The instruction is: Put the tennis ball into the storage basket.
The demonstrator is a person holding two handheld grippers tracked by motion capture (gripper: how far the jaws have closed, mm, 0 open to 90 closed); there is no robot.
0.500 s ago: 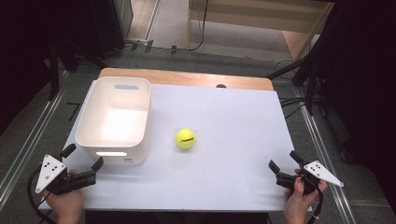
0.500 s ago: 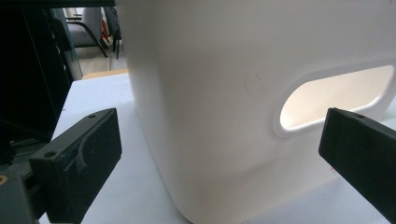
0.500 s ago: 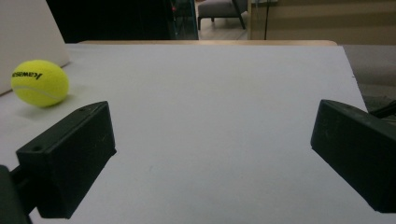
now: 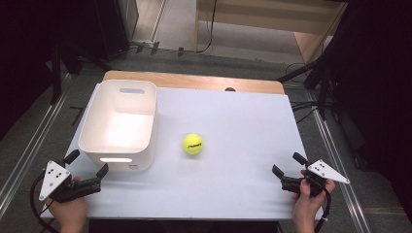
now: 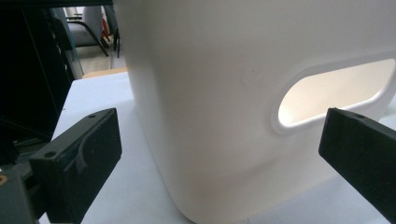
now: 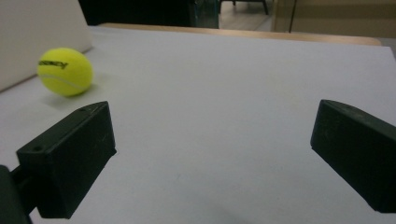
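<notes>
A yellow tennis ball lies near the middle of the white table; it appears far left in the right gripper view as the ball. A white bin with handle slots stands at the left, and its near wall looms close in the left gripper view. My left gripper is open at the front left corner, just short of the bin. My right gripper is open at the front right, well away from the ball, with nothing between its jaws.
A wooden strip runs along the table's far edge. Floor rails and cables flank the table. Open tabletop stretches between the ball and my right gripper.
Both grippers stay near the same front corners, with only slight shifts. The ball and the bin have not moved.
</notes>
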